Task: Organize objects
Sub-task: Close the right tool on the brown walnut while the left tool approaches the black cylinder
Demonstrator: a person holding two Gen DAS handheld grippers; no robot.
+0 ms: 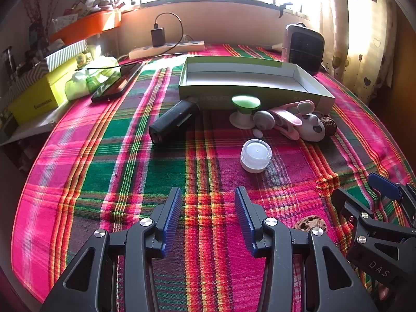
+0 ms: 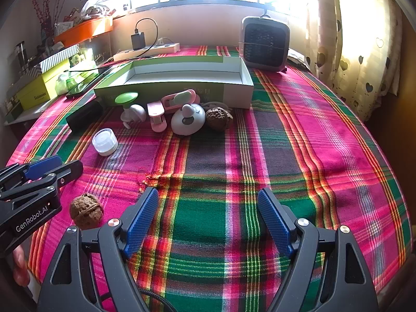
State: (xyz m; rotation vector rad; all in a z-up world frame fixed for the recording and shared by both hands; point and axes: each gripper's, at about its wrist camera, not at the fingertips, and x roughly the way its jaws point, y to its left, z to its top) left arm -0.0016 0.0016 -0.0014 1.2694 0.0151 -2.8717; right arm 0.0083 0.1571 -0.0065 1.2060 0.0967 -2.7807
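Observation:
An empty green box (image 1: pixel 249 91) (image 2: pixel 182 88) lies at the back of the plaid table. In front of it sit a black cylinder (image 1: pixel 173 121), a green-topped white stand (image 1: pixel 244 110) (image 2: pixel 126 104), a pink clip (image 1: pixel 288 121) (image 2: pixel 157 115), a white mouse-shaped gadget (image 1: pixel 312 128) (image 2: pixel 188 121), a walnut (image 2: pixel 219 118) and a white jar (image 1: pixel 256 155) (image 2: pixel 104 141). A second walnut (image 2: pixel 86 210) (image 1: pixel 310 223) lies near the front. My left gripper (image 1: pixel 209 217) is open and empty over bare cloth. So is my right gripper (image 2: pixel 208 219).
A power strip (image 1: pixel 166 48) with a charger, a small fan (image 2: pixel 265 43), a tablet (image 1: pixel 117 83) and yellow-green boxes (image 1: pixel 39 96) line the back and left. Curtains (image 2: pixel 364 39) hang at the right. The plaid cloth (image 2: pixel 312 143) on the right holds nothing.

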